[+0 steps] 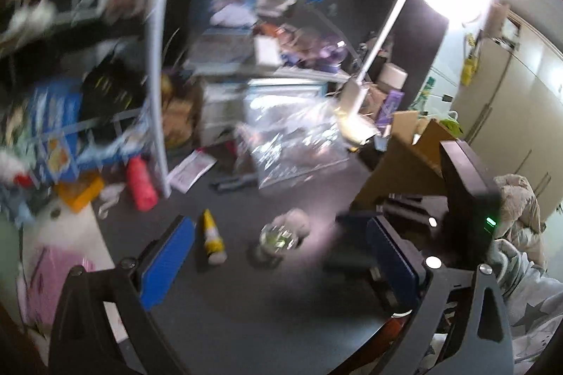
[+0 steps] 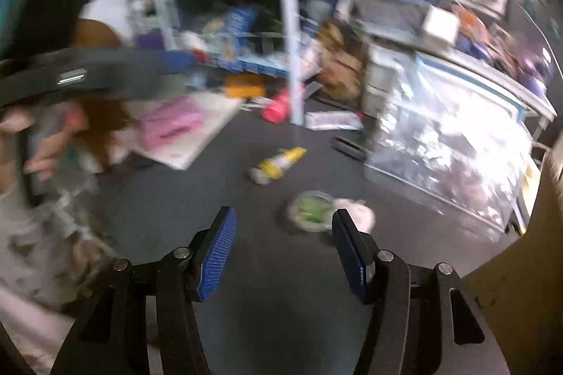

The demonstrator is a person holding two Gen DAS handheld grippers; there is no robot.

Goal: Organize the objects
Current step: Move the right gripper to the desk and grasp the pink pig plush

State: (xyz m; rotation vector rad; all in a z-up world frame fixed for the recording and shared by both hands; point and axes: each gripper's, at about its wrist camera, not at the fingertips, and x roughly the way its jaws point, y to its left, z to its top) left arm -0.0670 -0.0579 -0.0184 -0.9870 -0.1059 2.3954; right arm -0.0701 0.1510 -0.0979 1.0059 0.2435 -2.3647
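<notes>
1. Blur smears both views, so aim is unsure.
2. Left gripper (image 1: 278, 266) jaws stand wide apart, empty; right gripper (image 2: 283, 250) jaws half apart, empty.
3. Yellow tube (image 1: 212, 237) lies at eleven o'clock of the left gripper; clear jar (image 2: 311, 210) at one o'clock of the right, and could roll if nudged.

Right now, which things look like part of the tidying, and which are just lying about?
Likely in play (a guess):
- yellow tube, lying on the dark table
- clear round container beside a pale fluffy thing
- both grippers, left and right, open and empty

Lying about:
- red bottle
- plastic bag
- cardboard box
- shelf clutter
</notes>
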